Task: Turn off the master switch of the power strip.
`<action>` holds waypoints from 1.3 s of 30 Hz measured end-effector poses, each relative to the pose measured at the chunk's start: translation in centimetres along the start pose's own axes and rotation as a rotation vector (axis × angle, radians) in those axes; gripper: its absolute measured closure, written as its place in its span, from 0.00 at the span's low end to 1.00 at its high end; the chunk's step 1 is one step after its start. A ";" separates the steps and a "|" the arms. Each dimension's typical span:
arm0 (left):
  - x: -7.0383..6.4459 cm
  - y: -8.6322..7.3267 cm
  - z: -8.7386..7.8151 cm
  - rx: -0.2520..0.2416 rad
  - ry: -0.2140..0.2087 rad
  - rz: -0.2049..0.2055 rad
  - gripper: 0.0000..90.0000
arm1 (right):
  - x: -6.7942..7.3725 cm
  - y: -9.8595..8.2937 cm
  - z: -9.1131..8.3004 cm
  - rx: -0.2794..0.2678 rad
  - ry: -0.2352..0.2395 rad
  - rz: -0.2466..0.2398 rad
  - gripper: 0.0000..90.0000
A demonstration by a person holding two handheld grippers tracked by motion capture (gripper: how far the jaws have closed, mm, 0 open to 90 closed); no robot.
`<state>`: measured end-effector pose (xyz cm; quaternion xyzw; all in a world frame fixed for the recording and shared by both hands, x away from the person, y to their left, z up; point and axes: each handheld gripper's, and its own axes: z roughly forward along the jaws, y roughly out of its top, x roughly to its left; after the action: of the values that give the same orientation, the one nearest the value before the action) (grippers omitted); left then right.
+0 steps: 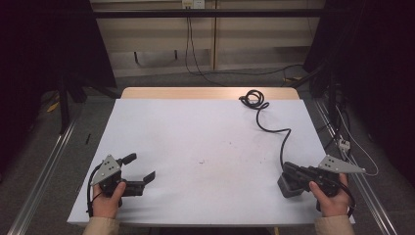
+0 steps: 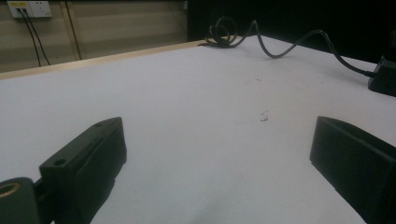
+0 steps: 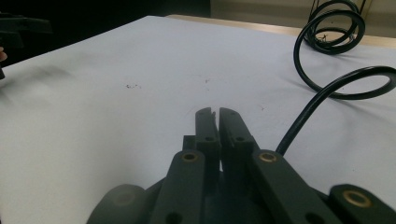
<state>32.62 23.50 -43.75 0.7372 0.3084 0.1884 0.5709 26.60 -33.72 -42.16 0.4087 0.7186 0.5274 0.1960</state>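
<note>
Both grippers rest low over the white table top (image 1: pixel 205 147), each held in a hand at the near edge. At the near left, my left gripper (image 1: pixel 142 168) is open, its two black jaws spread wide with bare table between them; the same wide gap appears in the left gripper view (image 2: pixel 219 127). My right gripper (image 1: pixel 284 182) at the near right points left with its jaws pressed together and nothing between them (image 3: pixel 216 112). A black cable (image 1: pixel 274 129) runs from it to a coil (image 1: pixel 253 99) near the far edge.
The cable loops across the right part of the table (image 3: pixel 327 60). A bare wooden strip (image 1: pixel 195 92) shows along the table's far edge. Metal rails (image 1: pixel 41 166) run along the floor on both sides. A wall socket (image 2: pixel 28 8) with cords hangs behind.
</note>
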 end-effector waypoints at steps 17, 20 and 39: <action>-0.1 0.0 0.3 0.009 -0.003 0.004 0.04 | -0.1 -0.5 -1.0 0.032 0.002 -0.016 1.00; -0.1 0.0 0.3 0.011 -0.003 0.005 0.04 | -0.2 -0.6 -1.2 0.028 0.002 -0.010 1.00; -0.2 0.0 0.6 0.010 -0.009 0.002 0.04 | -0.4 -1.1 -1.8 0.056 0.017 -0.010 1.00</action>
<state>32.89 22.96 -43.91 0.7411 0.3060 0.1842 0.5685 25.20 -35.25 -42.55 0.4058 0.7369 0.5095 0.1810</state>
